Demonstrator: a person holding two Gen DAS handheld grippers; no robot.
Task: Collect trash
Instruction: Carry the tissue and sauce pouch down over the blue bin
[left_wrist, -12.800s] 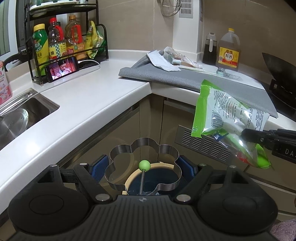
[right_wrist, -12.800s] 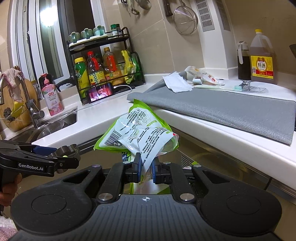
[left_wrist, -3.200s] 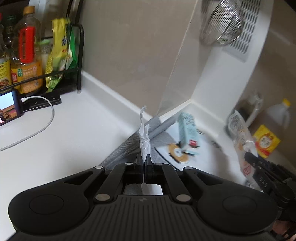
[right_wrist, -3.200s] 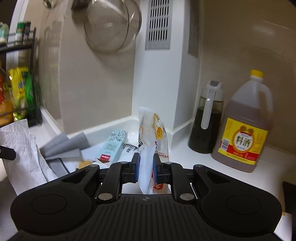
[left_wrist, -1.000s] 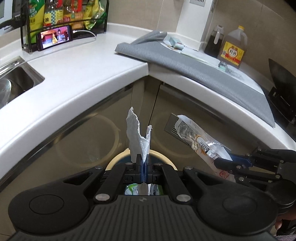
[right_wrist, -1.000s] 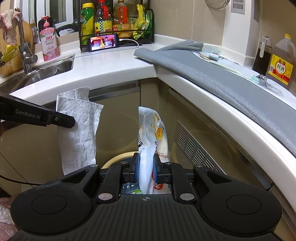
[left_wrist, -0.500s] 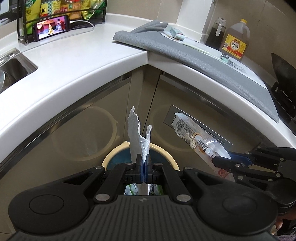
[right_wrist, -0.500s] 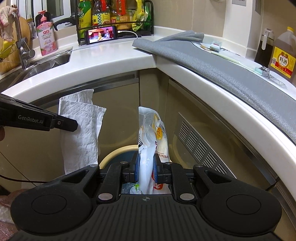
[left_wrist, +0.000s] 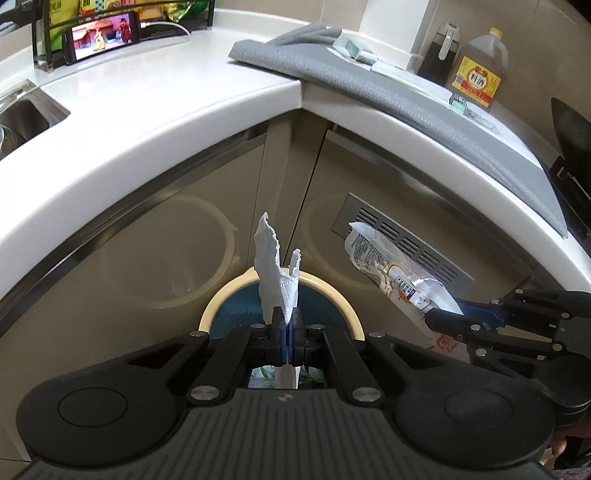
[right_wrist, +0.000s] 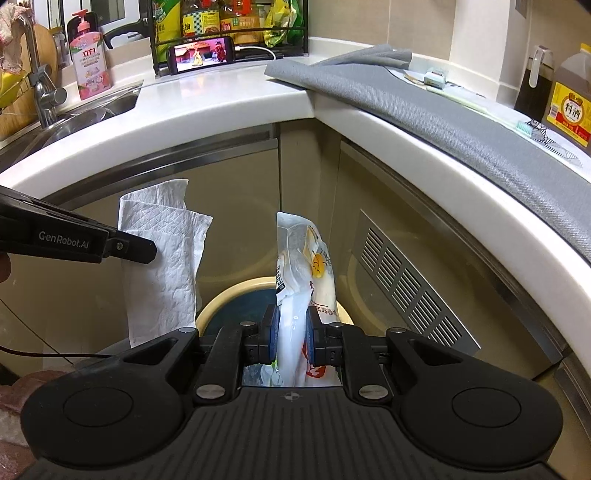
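My left gripper (left_wrist: 287, 320) is shut on a white paper towel (left_wrist: 277, 273) and holds it over a round trash bin with a cream rim (left_wrist: 334, 293). The towel also shows in the right wrist view (right_wrist: 162, 258), hanging from the left gripper (right_wrist: 147, 251). My right gripper (right_wrist: 291, 325) is shut on a clear plastic food wrapper (right_wrist: 304, 266), held above the same bin (right_wrist: 236, 295). The wrapper also shows in the left wrist view (left_wrist: 391, 269), with the right gripper (left_wrist: 436, 317) to the right of the bin. Trash lies inside the bin.
A white corner counter (left_wrist: 184, 85) curves above the bin, with beige cabinet doors (left_wrist: 147, 266) and a vent grille (right_wrist: 406, 280) behind. A grey mat (right_wrist: 424, 110) carries a small carton (left_wrist: 356, 48). Oil bottles (left_wrist: 476, 77), a phone (right_wrist: 201, 51) and a sink (right_wrist: 92, 107) sit on the counter.
Both grippers have dropped lower and closer to the bin with their trash still held. The bin's rim shows larger under the towel and the wrapper.
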